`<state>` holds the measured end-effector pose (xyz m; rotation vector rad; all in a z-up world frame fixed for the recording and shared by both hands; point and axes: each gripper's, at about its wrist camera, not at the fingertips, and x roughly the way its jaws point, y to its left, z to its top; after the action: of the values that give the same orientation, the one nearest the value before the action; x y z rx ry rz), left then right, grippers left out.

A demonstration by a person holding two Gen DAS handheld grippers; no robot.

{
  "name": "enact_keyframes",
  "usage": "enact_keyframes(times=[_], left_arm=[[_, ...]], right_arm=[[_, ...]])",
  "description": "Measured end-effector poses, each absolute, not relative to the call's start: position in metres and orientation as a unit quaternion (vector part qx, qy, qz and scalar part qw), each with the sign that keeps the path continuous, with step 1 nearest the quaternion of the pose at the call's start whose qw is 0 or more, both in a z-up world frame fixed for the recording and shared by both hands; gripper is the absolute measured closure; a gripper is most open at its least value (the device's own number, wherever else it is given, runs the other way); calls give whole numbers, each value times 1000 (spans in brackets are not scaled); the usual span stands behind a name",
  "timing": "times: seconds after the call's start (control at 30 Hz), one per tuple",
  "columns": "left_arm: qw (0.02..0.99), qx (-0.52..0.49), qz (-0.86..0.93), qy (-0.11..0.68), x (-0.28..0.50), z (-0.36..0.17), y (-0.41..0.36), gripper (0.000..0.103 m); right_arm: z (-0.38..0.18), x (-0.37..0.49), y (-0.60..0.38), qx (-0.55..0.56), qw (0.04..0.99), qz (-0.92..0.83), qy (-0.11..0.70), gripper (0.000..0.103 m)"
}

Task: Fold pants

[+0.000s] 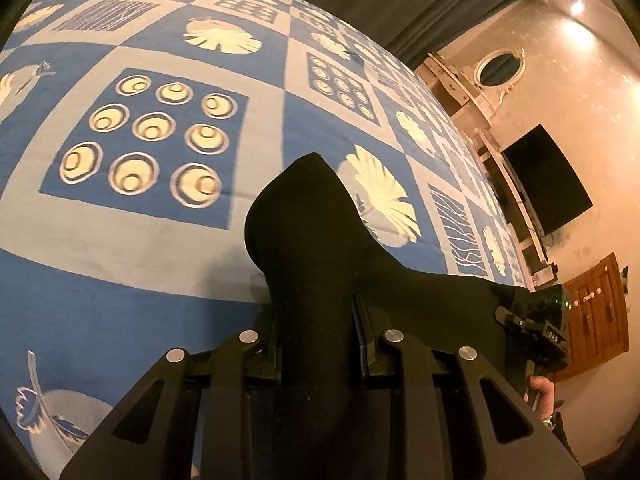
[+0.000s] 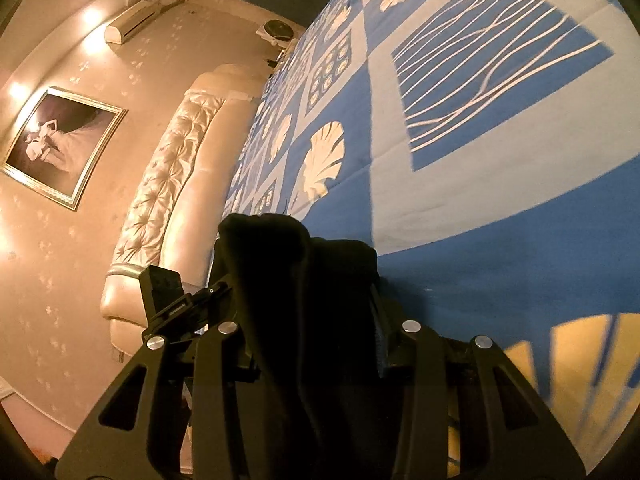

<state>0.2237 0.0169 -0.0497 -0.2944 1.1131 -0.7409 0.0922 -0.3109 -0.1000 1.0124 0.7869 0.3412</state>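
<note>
Black pants (image 1: 316, 240) hang bunched between the fingers of my left gripper (image 1: 318, 320), which is shut on the cloth above the blue patterned bedspread (image 1: 160, 232). The fabric stretches to the right toward my other gripper (image 1: 532, 320), seen at the frame's right edge. In the right wrist view a thick fold of the same black pants (image 2: 304, 280) fills the jaws of my right gripper (image 2: 312, 312), shut on it. Part of the left gripper's body (image 2: 168, 300) shows at left. The pads of both grippers are hidden by cloth.
A padded cream headboard (image 2: 172, 184) runs along the bed's far side, with a framed picture (image 2: 60, 144) and an air conditioner (image 2: 136, 20) on the wall. A dark TV screen (image 1: 548, 184) and a wooden cabinet (image 1: 596, 312) stand past the bed's edge.
</note>
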Motion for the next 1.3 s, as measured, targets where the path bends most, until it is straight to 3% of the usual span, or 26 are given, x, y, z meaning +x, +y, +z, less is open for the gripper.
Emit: enact_keyframes(times=[0.53,0.63,0.77,0.87,1.3], left_arm=[[758,-160,-352,525,242,-65,38,75],[751,-170,-363,525,241,-69,43,67],[749,-184,-361,524,230,-65,59,57],[748,-200,-350,527,212,-61,80,42],[712,-290,-331,547,103,-74,151,37]], right_arm=[[-101,108,-294,482,778,162,370,63],[-105,106,-296,488,774,157,370,53],[-96,97,-301,486,780,150,364,30],[-91,78,-309,497,779,140,356,19],[-95,-1,-276,501,774,118,368,11]])
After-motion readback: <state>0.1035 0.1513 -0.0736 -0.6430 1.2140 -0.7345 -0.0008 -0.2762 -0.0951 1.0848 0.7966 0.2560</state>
